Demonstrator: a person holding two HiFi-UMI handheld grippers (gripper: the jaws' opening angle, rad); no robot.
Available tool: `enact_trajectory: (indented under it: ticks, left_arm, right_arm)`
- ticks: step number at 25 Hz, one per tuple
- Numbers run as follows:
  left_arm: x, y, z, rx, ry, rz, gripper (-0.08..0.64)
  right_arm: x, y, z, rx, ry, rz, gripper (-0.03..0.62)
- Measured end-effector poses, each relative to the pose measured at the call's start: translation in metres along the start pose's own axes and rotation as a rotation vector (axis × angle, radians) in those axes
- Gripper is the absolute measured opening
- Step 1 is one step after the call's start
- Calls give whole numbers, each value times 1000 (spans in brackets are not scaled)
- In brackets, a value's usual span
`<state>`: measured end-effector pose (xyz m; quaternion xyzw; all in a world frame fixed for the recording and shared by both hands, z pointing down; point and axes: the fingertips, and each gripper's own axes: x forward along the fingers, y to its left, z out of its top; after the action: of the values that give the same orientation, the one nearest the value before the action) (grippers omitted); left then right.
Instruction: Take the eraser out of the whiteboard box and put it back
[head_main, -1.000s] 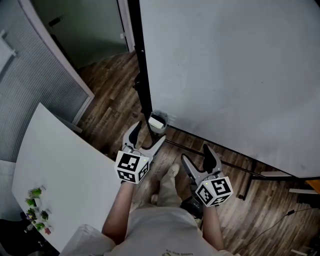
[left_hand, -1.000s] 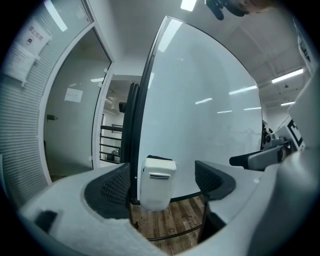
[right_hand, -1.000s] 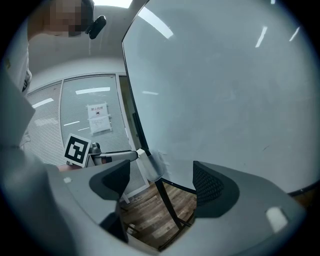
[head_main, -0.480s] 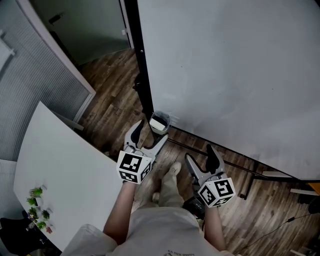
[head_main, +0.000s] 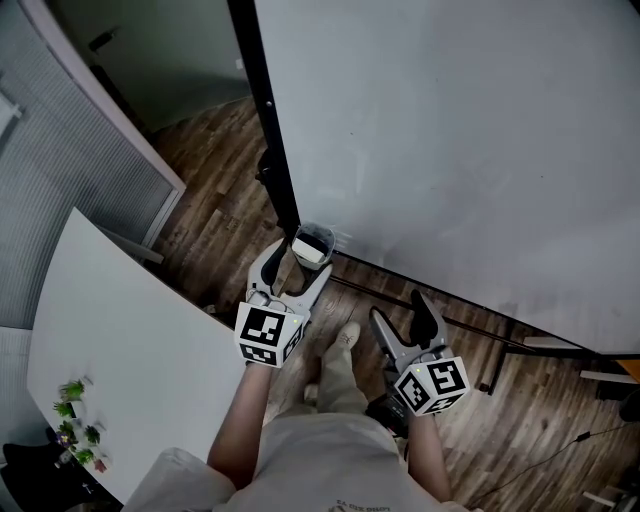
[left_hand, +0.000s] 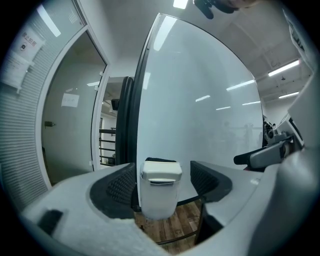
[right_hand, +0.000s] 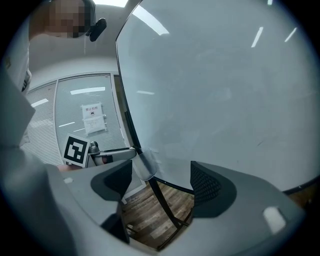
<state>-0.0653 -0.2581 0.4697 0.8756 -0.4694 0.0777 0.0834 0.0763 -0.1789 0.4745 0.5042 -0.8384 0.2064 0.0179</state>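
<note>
A small white whiteboard box (head_main: 311, 243) hangs at the lower left corner of the whiteboard (head_main: 480, 130), with the eraser (head_main: 311, 255) lying in it. In the left gripper view the box (left_hand: 160, 192) stands between the pads, and the eraser's dark edge (left_hand: 160, 160) shows over its top. My left gripper (head_main: 300, 262) straddles the box and its jaws are closing. The left pad (left_hand: 122, 185) is close to the box and a gap remains at the right pad. My right gripper (head_main: 398, 312) hangs lower right, its jaws closing slightly on nothing.
The whiteboard's black stand post (head_main: 268, 150) rises just left of the box, and its foot bars (head_main: 470, 325) run along the wooden floor. A white table (head_main: 120, 350) lies at the left. The person's legs and shoe (head_main: 345, 340) are below the grippers.
The left jaws have narrowed a little around the box. Both hands have hardly moved; the head view has shifted slightly.
</note>
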Motion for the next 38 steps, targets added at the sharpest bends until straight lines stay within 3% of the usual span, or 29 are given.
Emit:
enact_trajectory:
  ticks: [26,31,38]
  left_arm:
    - [9,1,1,62,-5,38,299]
    - [10,-7,9,175,6,42,267]
    - [11,-5,8,119,-4,45,248]
  right_arm:
    - [-3,-14,-6,12,19,-13,351]
    - [-6,-15,-7,13,20,-16,350]
    - [-9,-18,-9,17,18,-20,348]
